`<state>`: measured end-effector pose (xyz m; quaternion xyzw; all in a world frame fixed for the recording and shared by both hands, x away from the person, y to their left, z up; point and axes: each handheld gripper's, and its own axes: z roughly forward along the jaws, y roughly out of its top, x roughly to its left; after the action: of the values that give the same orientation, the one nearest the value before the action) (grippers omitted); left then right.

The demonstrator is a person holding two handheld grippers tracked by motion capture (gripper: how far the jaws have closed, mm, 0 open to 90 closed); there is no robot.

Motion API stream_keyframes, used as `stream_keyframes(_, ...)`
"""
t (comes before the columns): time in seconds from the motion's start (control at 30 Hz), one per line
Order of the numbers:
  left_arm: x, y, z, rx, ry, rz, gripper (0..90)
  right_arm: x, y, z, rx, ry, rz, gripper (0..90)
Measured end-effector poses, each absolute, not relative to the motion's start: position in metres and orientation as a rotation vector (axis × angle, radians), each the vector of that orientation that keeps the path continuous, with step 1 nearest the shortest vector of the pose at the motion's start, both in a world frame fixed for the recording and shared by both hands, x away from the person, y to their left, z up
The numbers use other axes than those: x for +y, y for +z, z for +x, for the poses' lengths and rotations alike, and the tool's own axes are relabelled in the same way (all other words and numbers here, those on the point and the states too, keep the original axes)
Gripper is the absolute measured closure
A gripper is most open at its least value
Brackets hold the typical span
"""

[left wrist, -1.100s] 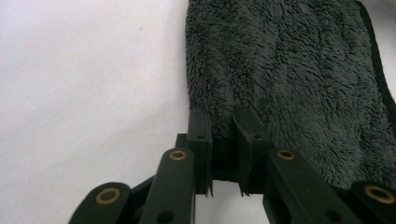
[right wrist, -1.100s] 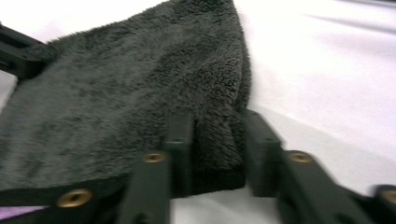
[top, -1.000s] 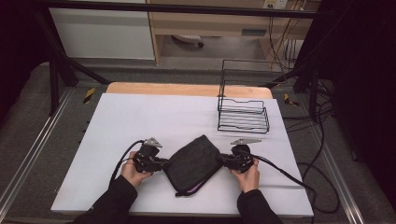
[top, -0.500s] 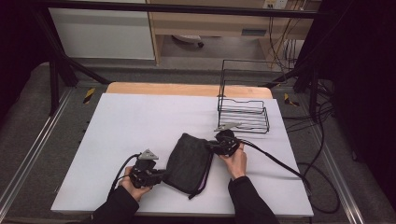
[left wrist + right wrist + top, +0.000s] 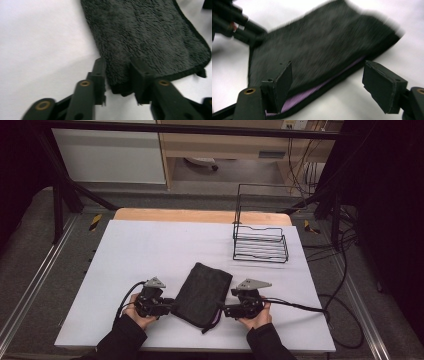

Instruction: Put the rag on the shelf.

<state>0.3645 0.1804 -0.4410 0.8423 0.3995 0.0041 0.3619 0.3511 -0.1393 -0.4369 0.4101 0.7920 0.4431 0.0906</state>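
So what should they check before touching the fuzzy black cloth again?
1. Cloth folded and flat on the table: ok.
2. Left gripper has let go: jaws just opening, cloth edge between them, pressing or not: cannot tell.
3. Right gripper has let go: jaws just opened wide, pads off the cloth: ok.
4. Rack away from the cloth: ok.
5. Fold edges line up: cannot tell.

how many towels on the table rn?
1. A folded dark towel lies near the table's front edge, between the left gripper and the right gripper. The wire rack behind it looks empty.
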Motion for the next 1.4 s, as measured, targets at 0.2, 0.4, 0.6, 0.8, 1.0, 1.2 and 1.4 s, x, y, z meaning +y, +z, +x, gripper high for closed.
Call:
stream_keyframes(0.2, 0.179, -0.441, 0.36, 1.077, -0.016, 2.149, 78.1, -0.124, -0.452, 0.341, 2.432, 1.293, 1.266, 29.7)
stream_keyframes(0.4, 0.176, -0.439, 0.356, 1.099, -0.018, 2.147, 82.0, -0.117, -0.455, 0.337, 2.414, 1.247, 1.341, 53.3)
stream_keyframes(0.6, 0.172, -0.437, 0.346, 1.115, -0.061, 2.098, 82.6, -0.122, -0.45, 0.349, 2.499, 1.291, 1.401, 78.5)
stream_keyframes(0.8, 0.153, -0.434, 0.322, 1.047, -0.037, 2.112, 81.9, -0.135, -0.436, 0.36, 2.533, 1.241, 1.278, 78.6)
stream_keyframes(1.0, 0.157, -0.435, 0.323, 1.021, 0.046, 2.142, 76.3, -0.136, -0.443, 0.36, 2.559, 1.196, 1.206, 61.3)
stream_keyframes(1.2, 0.176, -0.415, 0.334, 0.953, 0.178, 2.095, 50.1, -0.158, -0.431, 0.359, 2.402, 1.328, 1.114, 31.2)
stream_keyframes(1.4, 0.194, -0.405, 0.367, 0.979, 0.216, 2.048, 33.6, -0.191, -0.428, 0.364, 2.324, 1.361, 1.148, 12.4)
